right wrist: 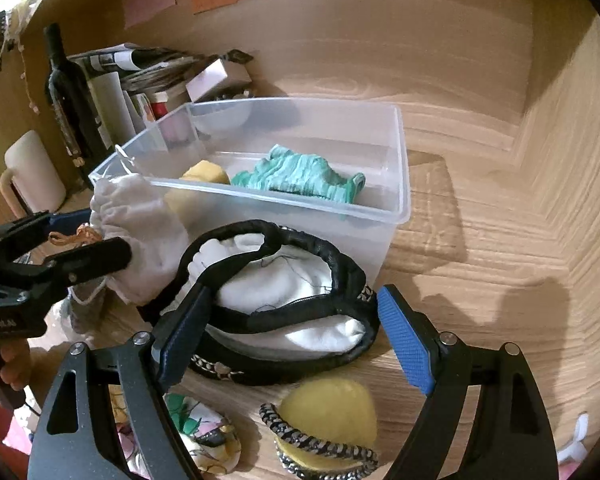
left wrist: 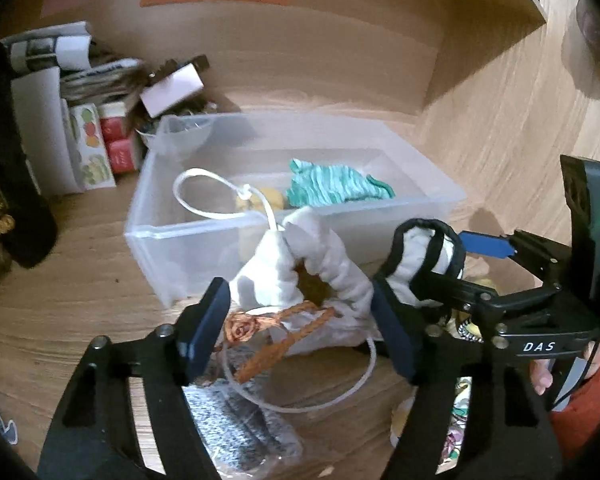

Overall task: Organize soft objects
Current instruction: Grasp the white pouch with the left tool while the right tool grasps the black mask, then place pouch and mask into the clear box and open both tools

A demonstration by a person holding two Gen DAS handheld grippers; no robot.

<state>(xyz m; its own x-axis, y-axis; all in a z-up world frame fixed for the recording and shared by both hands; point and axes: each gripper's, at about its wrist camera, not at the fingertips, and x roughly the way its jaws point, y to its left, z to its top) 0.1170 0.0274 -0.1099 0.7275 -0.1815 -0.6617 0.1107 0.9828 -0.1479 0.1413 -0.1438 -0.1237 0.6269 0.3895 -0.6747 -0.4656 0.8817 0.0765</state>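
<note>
A clear plastic bin (left wrist: 148, 236) (right wrist: 400, 200) stands on the wooden desk and holds a teal cloth (left wrist: 336, 186) (right wrist: 304, 178) and a yellow sponge (right wrist: 206, 172). My left gripper (left wrist: 300, 320) is open around a white drawstring pouch (left wrist: 320, 272) (right wrist: 140, 220) with a brown cord (left wrist: 276, 340), just in front of the bin. My right gripper (right wrist: 288, 332) is open around a white bag with a black rim (right wrist: 284, 288) (left wrist: 424, 252). A yellow sponge wrapped in a patterned band (right wrist: 328, 416) lies below it.
Books, boxes and papers (left wrist: 80, 92) are stacked at the back left beside a dark bottle (right wrist: 66, 92) and a white mug (right wrist: 32, 172). A grey knit cloth (left wrist: 236, 420) lies under my left gripper. A floral fabric piece (right wrist: 204, 436) lies at the near edge.
</note>
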